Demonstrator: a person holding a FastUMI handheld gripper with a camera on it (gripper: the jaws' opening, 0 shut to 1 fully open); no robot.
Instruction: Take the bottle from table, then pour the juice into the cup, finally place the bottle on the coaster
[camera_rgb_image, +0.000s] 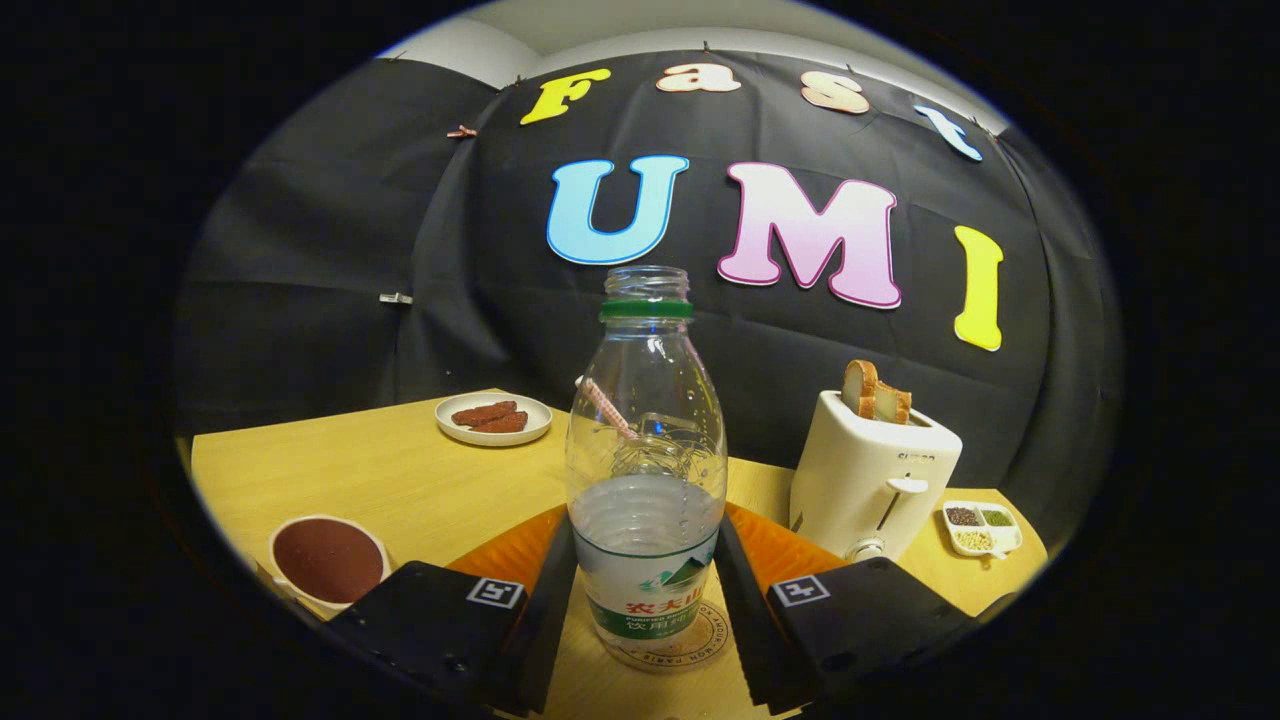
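Between my two fingers (545, 610) stands the bottle (646, 470), upright, cap off, with a green ring under its open mouth. Both fingers lie flat against its lower body, one on each side at the label, so I read my gripper (646, 610) as clamped on it. It sits on the round coaster (690, 640), whose printed rim peeks out beneath its base; an orange mat (780, 550) spreads under that on the wooden table (400, 470).

Liquid fills only the lower part, clear as far as I can tell. I judge it light, bottom-heavy and thin-walled: the plastic will dent if I squeeze hard, and its ribbed skin may be slick. Low on the label, where the liquid backs the wall, looks the firmest hold.

Off to my left, just beside that finger, is a cup (328, 560) of something dark brown. Beyond lie a plate (494, 418) with brownish pieces, a toaster (872, 480) holding bread, and a small divided dish (982, 528). With the bottle apparently on its coaster, I judge the task near its end.
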